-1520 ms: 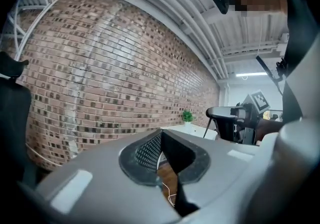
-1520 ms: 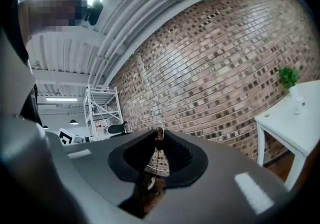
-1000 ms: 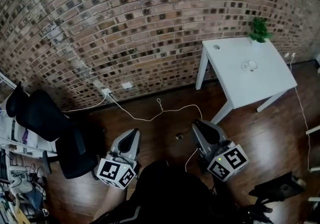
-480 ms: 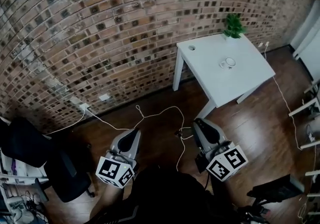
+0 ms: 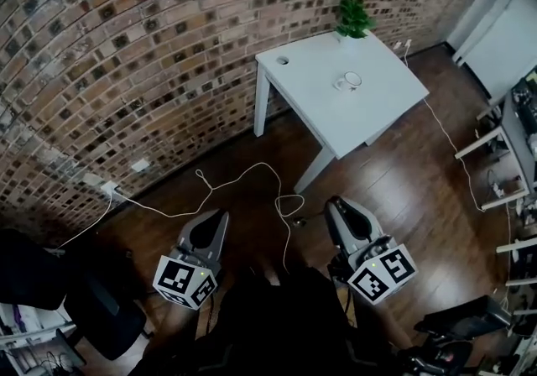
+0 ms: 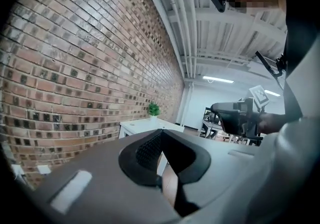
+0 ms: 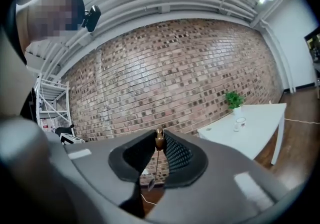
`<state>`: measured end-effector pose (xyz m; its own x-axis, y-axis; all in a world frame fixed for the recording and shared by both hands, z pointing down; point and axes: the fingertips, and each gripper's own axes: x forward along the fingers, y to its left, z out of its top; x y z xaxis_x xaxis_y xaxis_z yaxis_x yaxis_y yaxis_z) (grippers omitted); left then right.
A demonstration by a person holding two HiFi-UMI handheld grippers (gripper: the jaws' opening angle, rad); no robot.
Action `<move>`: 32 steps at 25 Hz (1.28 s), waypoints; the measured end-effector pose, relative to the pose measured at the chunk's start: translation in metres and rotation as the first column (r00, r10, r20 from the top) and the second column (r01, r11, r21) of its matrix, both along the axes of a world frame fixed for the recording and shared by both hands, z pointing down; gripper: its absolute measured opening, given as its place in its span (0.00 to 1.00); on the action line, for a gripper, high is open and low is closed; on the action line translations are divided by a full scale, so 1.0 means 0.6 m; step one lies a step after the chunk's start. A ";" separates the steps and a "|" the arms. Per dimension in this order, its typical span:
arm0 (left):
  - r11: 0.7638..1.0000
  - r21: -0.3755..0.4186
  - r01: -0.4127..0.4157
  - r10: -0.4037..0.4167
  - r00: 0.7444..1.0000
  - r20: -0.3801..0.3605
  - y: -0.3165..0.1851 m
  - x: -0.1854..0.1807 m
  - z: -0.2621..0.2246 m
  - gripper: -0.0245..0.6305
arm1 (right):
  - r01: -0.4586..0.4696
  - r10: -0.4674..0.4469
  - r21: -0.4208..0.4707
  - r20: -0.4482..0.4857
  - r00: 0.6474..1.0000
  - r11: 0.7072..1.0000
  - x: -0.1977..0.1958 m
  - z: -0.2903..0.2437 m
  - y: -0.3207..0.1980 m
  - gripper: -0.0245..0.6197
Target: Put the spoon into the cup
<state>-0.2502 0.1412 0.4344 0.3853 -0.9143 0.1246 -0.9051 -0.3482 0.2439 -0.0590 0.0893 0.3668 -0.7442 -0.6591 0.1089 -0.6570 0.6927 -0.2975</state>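
Compared with 1 second ago, the white table (image 5: 369,114) now shows further left and lower in the head view, and the black chair (image 5: 33,269) has slid to the bottom left corner. Both grippers keep about the same places at the bottom of that view.

The right gripper (image 5: 335,203) has its 2 jaws clenched on the spoon (image 7: 159,140). The right gripper view shows the spoon's brown, knob-like end pinched at the jaw tips, while its thin stem hangs down between the jaws. The left gripper (image 5: 220,217) has its jaw tips pressed together with nothing between them, as the left gripper view shows.

The cup (image 5: 351,80) stands on the table, well apart from both grippers, toward the far edge. It is near the green plant (image 5: 353,18), which stands at the far corner by the brick wall (image 5: 126,47). A round hole (image 5: 282,60) is at the table's left corner. A white cable (image 5: 252,171) lies on the wooden floor (image 5: 403,190) between the table and the grippers.
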 end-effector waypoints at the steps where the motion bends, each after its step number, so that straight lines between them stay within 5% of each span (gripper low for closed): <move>1: 1.000 0.004 -0.006 0.006 1.000 -0.002 -0.002 0.009 -0.003 0.03 | -0.007 0.007 -0.002 0.002 1.000 1.000 0.009 -0.001 0.000 0.13; 8: 0.999 0.034 -0.011 0.010 1.000 0.008 -0.038 0.080 -0.026 0.03 | -0.013 0.012 0.038 0.030 0.999 0.999 0.074 -0.020 -0.034 0.13; 19: 0.992 0.096 -0.081 0.073 0.994 0.080 -0.156 0.286 -0.074 0.03 | -0.087 0.077 0.098 0.103 0.992 0.991 0.286 -0.046 -0.131 0.13; 24: 0.995 0.083 -0.051 0.048 0.998 0.040 -0.191 0.350 -0.080 0.03 | -0.080 0.066 0.103 0.128 0.990 0.991 0.355 -0.034 -0.181 0.13; 32: 0.997 0.012 -0.076 0.075 0.995 0.064 -0.277 0.335 -0.033 0.03 | -0.118 0.113 0.039 0.114 0.987 0.992 0.356 0.005 -0.285 0.13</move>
